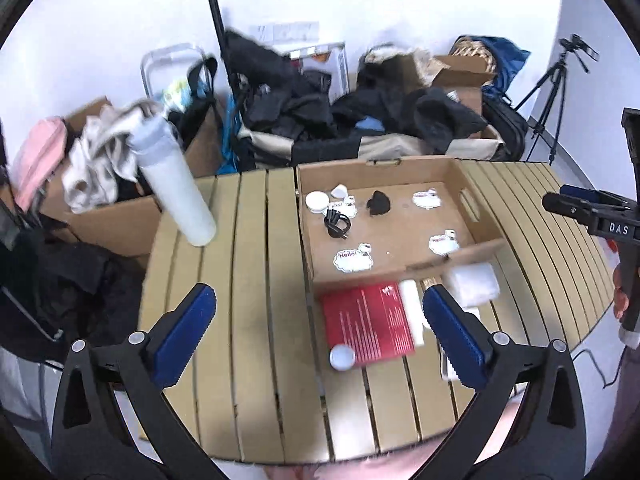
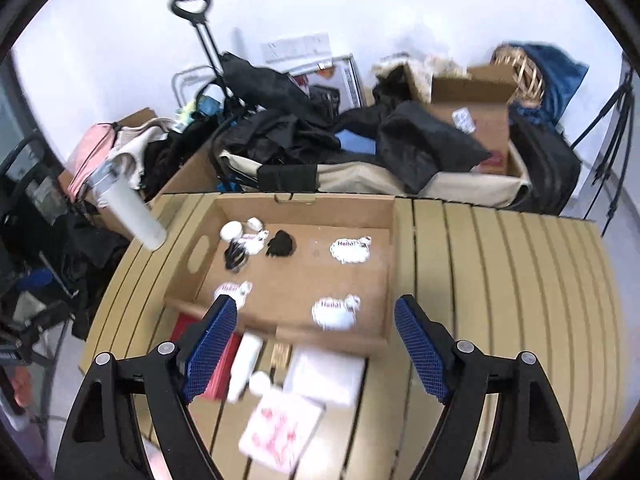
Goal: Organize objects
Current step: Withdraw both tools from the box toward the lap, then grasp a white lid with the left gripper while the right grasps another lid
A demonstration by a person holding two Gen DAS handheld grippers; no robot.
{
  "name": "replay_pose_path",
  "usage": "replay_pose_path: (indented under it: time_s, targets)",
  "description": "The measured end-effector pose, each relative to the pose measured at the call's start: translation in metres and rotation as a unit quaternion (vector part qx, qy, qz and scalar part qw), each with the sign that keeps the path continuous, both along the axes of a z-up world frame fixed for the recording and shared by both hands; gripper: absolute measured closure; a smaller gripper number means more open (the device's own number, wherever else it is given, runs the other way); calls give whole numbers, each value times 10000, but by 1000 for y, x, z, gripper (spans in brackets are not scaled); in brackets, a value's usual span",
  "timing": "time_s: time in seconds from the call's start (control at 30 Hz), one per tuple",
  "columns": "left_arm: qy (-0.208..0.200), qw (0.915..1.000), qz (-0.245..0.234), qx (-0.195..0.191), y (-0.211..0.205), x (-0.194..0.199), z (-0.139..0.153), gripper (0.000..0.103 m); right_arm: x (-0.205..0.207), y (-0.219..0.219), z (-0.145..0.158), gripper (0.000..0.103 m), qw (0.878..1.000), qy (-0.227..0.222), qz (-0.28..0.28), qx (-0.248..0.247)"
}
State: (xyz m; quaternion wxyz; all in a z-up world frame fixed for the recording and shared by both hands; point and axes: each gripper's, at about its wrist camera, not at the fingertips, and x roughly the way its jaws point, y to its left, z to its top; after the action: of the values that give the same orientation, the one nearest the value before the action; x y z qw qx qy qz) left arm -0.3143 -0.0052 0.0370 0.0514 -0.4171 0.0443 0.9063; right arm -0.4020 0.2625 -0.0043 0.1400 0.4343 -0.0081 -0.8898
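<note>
Slatted tan table (image 1: 248,320) stood before a white wall, with a heap of dark clothing (image 1: 288,108), cardboard boxes and a tripod (image 1: 552,96) behind it. Shallow cardboard tray (image 1: 472,208) sat on the table's far half. Inside it: a round white lid (image 1: 316,202), a coiled black cable (image 1: 338,222), a small black lump (image 1: 379,203), and several white "Hello!" stickers (image 1: 353,260) stuck to the floor of the tray.

Just in front of the tray's near wall, on the slats, lay a red booklet (image 1: 368,324), a white tube (image 1: 412,312) touching its right edge, a white foam pad (image 1: 474,284) further right, and a small white cap (image 1: 342,357) at the booklet's near left corner. Right wrist view also showed a white card with red print (image 2: 282,432) nearer the camera, blurred.

White bottle (image 1: 176,184) stood tilted at the table's far left corner, leaning toward the boxes.

Left gripper (image 1: 320,336) hovered above the near slats, fingers spread wide, nothing between them. Right gripper (image 2: 316,352) hovered over the tray's near edge, fingers likewise spread wide and holding nothing.
</note>
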Motion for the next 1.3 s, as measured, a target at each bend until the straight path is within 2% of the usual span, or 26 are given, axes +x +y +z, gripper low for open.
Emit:
replay_pose_path:
  time_s: [0.07, 0.1, 0.23, 0.33, 0.43, 0.53, 0.57, 0.63, 0.67, 0.73, 0.8, 0.9, 1.0, 1.1, 1.13, 1.17, 1.2, 1.23, 1.27, 1.3]
  targets:
    - [370, 9993, 55, -96, 4, 37, 12, 0, 35, 4, 8, 19, 9998, 167, 52, 55]
    - [507, 9987, -17, 9, 4, 55, 17, 0, 54, 5, 12, 19, 9996, 257, 67, 28]
    - [700, 9958, -339, 476, 1, 126, 19, 0, 140, 8, 21, 19, 9967, 741, 262, -186]
    - [795, 9955, -325, 398, 0, 177, 3, 0, 201, 8, 17, 19, 9947, 953, 351, -168]
    - [675, 9963, -268, 467, -7, 216, -25, 0, 252, 4, -1, 19, 9953, 816, 482, -203]
    - [277, 9979, -195, 544, -11, 225, -47, 0, 284, 5, -26, 19, 9966, 511, 373, -531]
    - [223, 9985, -194, 471, -9, 225, -50, 0, 283, 3, -32, 18, 9969, 380, 391, -574]
    - [290, 9992, 0, 269, -10, 222, -49, 0, 276, -8, -34, 19, 9986, 301, 352, -259]
    - [347, 9990, 37, 283, -11, 224, -49, 0, 276, -10, -32, 19, 9988, 397, 249, -159]
    - [418, 9981, 11, 452, -14, 224, -50, 0, 278, -14, -30, 19, 9976, 478, 338, -362]
    - [319, 9982, -4, 513, -15, 220, -60, 0, 277, -20, -35, 19, 9975, 422, 432, -380]
    - [138, 9986, 82, 503, -15, 207, -78, 0, 273, -26, -45, 18, 9985, 427, 280, -188]
    - [185, 9981, 50, 588, -14, 181, -89, 0, 263, -25, -60, 18, 9983, 378, 129, -416]
    - [249, 9973, 106, 678, -13, 140, -99, 7, 240, -24, -80, 19, 9966, 153, 221, -774]
    - [157, 9970, 88, 758, -13, 119, -105, 16, 227, -24, -86, 19, 9957, 92, 261, -882]
    - [82, 9967, 97, 807, -12, 106, -110, 31, 218, -25, -90, 19, 9953, 87, 267, -930]
    - [-20, 9960, 99, 883, -13, 91, -116, 39, 200, -26, -94, 21, 9951, 105, 252, -952]
    - [-155, 9950, 116, 977, -14, 73, -123, 52, 190, -29, -97, 33, 9949, 119, 250, -971]
    - [-300, 9936, 131, 1078, -15, 55, -131, 58, 174, -31, -101, 41, 9944, 92, 273, -1013]
    - [-371, 9925, 132, 1161, -16, 44, -136, 59, 157, -34, -106, 52, 9940, 22, 304, -1047]
